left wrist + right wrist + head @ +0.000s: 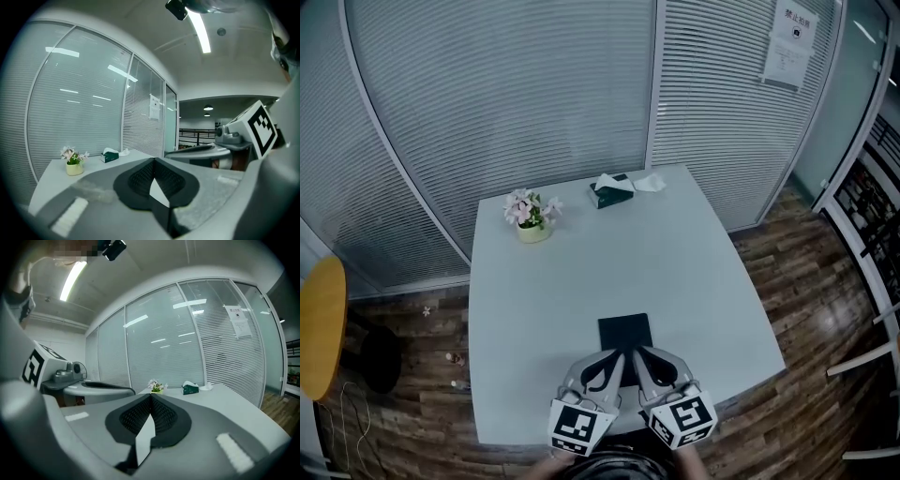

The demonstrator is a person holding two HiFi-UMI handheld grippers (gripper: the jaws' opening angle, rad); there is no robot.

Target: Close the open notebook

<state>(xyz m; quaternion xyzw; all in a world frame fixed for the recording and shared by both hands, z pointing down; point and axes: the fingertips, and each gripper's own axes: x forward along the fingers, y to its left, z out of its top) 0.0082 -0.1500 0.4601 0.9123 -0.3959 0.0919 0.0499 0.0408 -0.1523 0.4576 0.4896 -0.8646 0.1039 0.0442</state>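
Thin black square notebook (625,330) lies flat on the pale grey table (694,272), just ahead of my claws | left gripper (615,360) and right gripper (641,358) both closed, empty | probably light with a flexible cover; I'd catch its free edge.

Black notebook (624,333); white table (675,272); pink flowers (523,206); green tissue box (607,195).

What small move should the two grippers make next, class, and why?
Probably just withdraw both: the notebook lies flat, seemingly one closed dark cover, on the table; the left gripper and right gripper sit at its near edge, jaws together, holding nothing.
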